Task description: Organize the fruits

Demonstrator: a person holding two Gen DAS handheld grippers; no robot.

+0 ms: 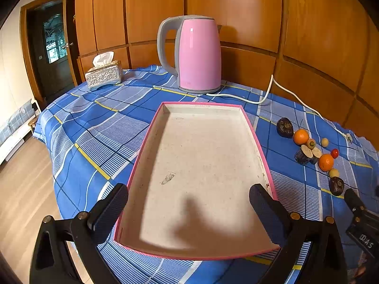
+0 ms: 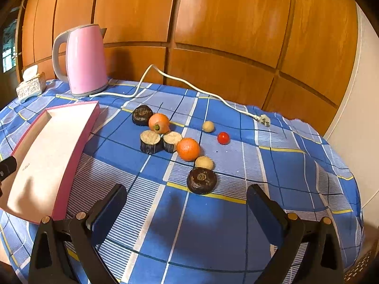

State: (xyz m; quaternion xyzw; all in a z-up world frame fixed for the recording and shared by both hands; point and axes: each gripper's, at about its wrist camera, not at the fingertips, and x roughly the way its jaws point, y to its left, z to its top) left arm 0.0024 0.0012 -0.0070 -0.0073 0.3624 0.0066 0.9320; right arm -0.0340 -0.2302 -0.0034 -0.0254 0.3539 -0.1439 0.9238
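A: Left side first. Tissue box (image 1: 103, 75) at the far left of the blue plaid tablecloth (image 1: 99, 127), pink kettle (image 1: 197, 54) to its right by the wood-panelled wall (image 2: 236, 35), white cord (image 2: 189, 86) running off to a loose plug (image 2: 264, 120).

B: Left gripper (image 1: 188, 207)?

A: Fingers spread wide, nothing between them, hovering over the near end of the pink-rimmed tray (image 1: 258, 142). No fruit shows in the tray.

B: Fruits?

A: All on the cloth to the right of the tray, apart from it. From the right wrist view: a dark round fruit (image 2: 142, 115) farthest back, touching an orange (image 2: 159, 123). Two cut dark-skinned pieces with pale faces (image 2: 150, 142) just in front. Second orange (image 2: 188, 149) beside those, then a pale small fruit (image 2: 204, 162) touching it, and another dark round fruit (image 2: 201, 180) nearest. Off to the right, apart: a small pale ball (image 2: 208, 126) and a red cherry tomato (image 2: 223, 138).

B: Right gripper (image 2: 187, 209)?

A: Spread wide, empty, above bare cloth just short of the nearest dark fruit.
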